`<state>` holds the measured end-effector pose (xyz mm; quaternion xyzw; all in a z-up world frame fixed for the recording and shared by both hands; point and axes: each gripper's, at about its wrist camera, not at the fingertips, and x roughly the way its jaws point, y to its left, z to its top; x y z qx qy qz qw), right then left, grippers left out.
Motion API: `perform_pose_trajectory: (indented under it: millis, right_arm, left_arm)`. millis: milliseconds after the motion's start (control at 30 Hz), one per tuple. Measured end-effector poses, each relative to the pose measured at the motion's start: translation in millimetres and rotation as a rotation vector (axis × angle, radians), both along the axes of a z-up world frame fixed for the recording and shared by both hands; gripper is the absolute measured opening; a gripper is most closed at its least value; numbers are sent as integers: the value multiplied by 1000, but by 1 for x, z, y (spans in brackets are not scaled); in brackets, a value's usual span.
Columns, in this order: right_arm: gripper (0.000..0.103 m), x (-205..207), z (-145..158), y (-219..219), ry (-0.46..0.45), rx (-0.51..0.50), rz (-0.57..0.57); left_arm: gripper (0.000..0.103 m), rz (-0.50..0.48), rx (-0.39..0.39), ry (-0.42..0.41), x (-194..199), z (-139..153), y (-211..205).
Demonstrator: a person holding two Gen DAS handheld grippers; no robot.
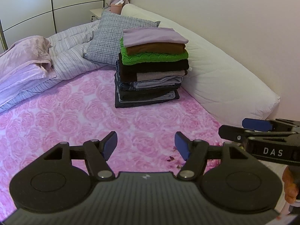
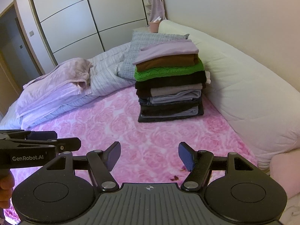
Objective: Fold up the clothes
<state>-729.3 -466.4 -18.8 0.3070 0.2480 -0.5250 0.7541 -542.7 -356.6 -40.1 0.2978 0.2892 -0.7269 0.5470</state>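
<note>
Pink rose-print bedspread [image 1: 75, 116] across the near bed, nothing lying on its open middle. Stack of folded clothes [image 1: 151, 69] at far right of the spread, just beside the long white bolster [image 1: 225, 71] along the wall. Lilac piece [image 1: 153, 36] on top, brown [image 1: 155, 48] under it, then green knit [image 1: 153, 57], black, beige, greys and dark denim at the bottom. Checked grey pillow [image 1: 116, 41] leaning behind the stack, touching it. Striped duvet [image 1: 71, 56] and crumpled mauve blanket [image 1: 28, 50] heaped far left. Left claw [image 1: 145, 143] open, blue pads well apart, nothing between, hovering over the near spread. Right claw [image 2: 149, 154] likewise open and empty, just right of the left one; side of its frame visible at right edge of the left wrist view. Small dark specks [image 2: 175, 177] on the spread near the right claw's right finger. Wardrobe doors [image 2: 90, 18] at far left wall.
</note>
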Motion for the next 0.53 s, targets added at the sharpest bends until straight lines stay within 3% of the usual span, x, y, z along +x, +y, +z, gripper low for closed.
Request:
perform_pose_trajectory:
  millis: [533]
  right_arm:
    - [65,-15,-1,-12,-6,9,9]
  left_arm:
    - [70,-8,-2,-8,-21,0,-6]
